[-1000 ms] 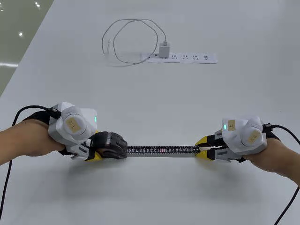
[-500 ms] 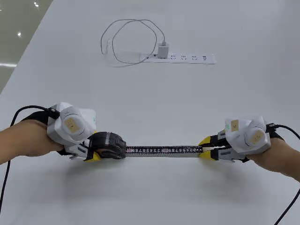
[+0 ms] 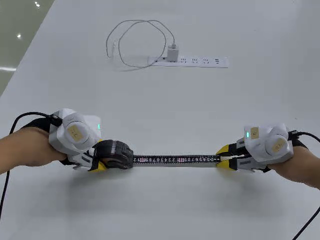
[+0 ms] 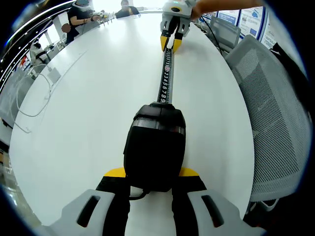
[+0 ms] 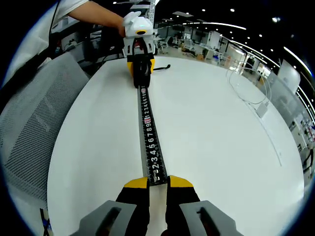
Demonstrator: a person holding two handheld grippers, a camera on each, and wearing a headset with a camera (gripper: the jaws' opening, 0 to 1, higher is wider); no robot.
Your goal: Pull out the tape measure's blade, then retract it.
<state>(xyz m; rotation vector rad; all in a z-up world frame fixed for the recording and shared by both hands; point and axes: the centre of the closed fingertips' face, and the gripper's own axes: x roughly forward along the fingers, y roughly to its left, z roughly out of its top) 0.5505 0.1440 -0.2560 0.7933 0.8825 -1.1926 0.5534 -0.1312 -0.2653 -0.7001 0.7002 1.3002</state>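
The black tape measure case (image 3: 115, 154) lies on the white table, held between the yellow-tipped fingers of my left gripper (image 3: 101, 161), which is shut on it. In the left gripper view the case (image 4: 155, 145) sits just beyond that gripper (image 4: 150, 173). The black blade (image 3: 175, 160) with white numerals runs flat from the case to my right gripper (image 3: 223, 157), which is shut on the blade's end. In the right gripper view the blade (image 5: 149, 135) stretches from the right gripper (image 5: 157, 183) up to the far case (image 5: 140, 69).
A white power strip (image 3: 190, 61) with a plugged charger (image 3: 173, 52) and a looped white cable (image 3: 135, 42) lies at the back of the table. A grey mesh chair (image 4: 273, 113) stands beside the table's edge. People sit at the table's far end (image 4: 81, 14).
My right gripper has moved to the right with the blade's end, and more of the blade is out of the case. The left gripper and case have stayed about where they were.
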